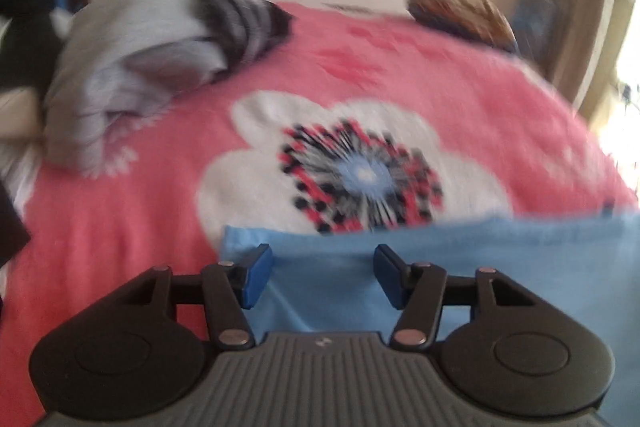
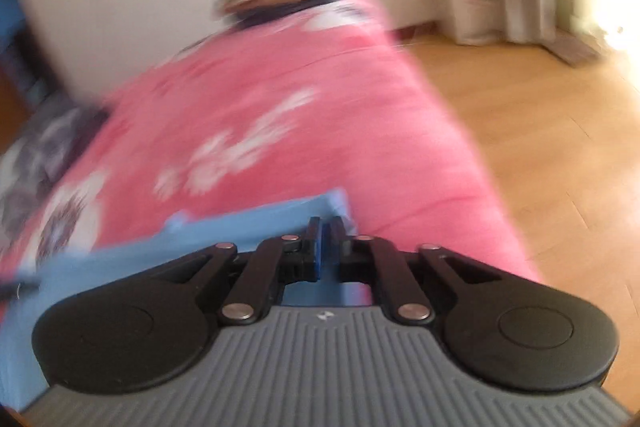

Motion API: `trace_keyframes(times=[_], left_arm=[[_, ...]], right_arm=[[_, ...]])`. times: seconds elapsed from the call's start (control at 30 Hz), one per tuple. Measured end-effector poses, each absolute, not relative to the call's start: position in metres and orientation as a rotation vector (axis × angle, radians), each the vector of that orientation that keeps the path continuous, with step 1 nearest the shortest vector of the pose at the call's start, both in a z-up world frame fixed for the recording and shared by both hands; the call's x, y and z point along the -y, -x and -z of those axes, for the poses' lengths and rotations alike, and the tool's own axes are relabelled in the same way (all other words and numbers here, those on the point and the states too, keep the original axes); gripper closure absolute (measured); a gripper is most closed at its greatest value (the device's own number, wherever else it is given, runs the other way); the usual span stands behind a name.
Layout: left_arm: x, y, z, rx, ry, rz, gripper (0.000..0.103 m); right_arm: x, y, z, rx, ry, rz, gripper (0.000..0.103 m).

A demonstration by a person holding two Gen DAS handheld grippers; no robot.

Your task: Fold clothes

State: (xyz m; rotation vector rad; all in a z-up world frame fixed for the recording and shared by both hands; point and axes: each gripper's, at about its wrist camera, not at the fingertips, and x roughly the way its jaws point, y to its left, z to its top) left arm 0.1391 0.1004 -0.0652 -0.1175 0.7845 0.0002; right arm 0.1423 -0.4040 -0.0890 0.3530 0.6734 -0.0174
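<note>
Blue cloth (image 1: 460, 267) lies on the pink blanket (image 1: 140, 227) of the bed, spread just ahead of and under both of my tools. My left hand-held gripper (image 1: 322, 273) is about half open: its blue pads (image 1: 256, 279) stand apart above the cloth and grip nothing, with the near left corner of the cloth just beyond the left pad. My right hand-held gripper (image 2: 325, 247) is closed, and the far right corner of the cloth (image 2: 256, 227) appears pinched between its jaws, though blur keeps me from seeing the bite clearly.

I judge the step to be carrying that pinched edge across to make a fold. To do it well I would keep the right grip firm and low so the cloth drags flat rather than bunching. I would bring the left tool down onto its own corner and close on one layer only. Then I would move both together at the same height, so the edge stays straight.

A grey heap of clothes (image 1: 152, 59) sits well ahead and to the left of my left tool. Beyond the right tool the blanket falls away to a wooden floor (image 2: 540, 147), so I would not pull that way.
</note>
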Motion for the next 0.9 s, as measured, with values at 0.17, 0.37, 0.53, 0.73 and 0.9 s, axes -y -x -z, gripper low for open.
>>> trace_keyframes(times=[0.17,0.37,0.53,0.73,0.9], left_arm=[[-0.118,-0.109,0.038,-0.762,0.13,0.024,0.041],[-0.114,-0.065,0.061,-0.991,0.167,0.152,0.039],[-0.125,-0.035,0.054,-0.919,0.147,0.08,0.043],[-0.113,-0.003,0.029,-0.864,0.069,0.198,0.039],[-0.092,0.023,0.056,-0.986,-0.007,0.217,0.042]], right_arm=[[0.404,-0.108,0.064,-0.664,-0.348,-0.056,0.096],[0.367,-0.059,0.075,-0.764,-0.249,-0.262,0.095],[0.427,-0.033,0.094,-0.781,-0.326,0.034,0.094],[0.408,0.005,0.069,-0.718,-0.304,-0.064,0.093],[0.352,0.024,0.089,-0.79,-0.172,-0.227,0.093]])
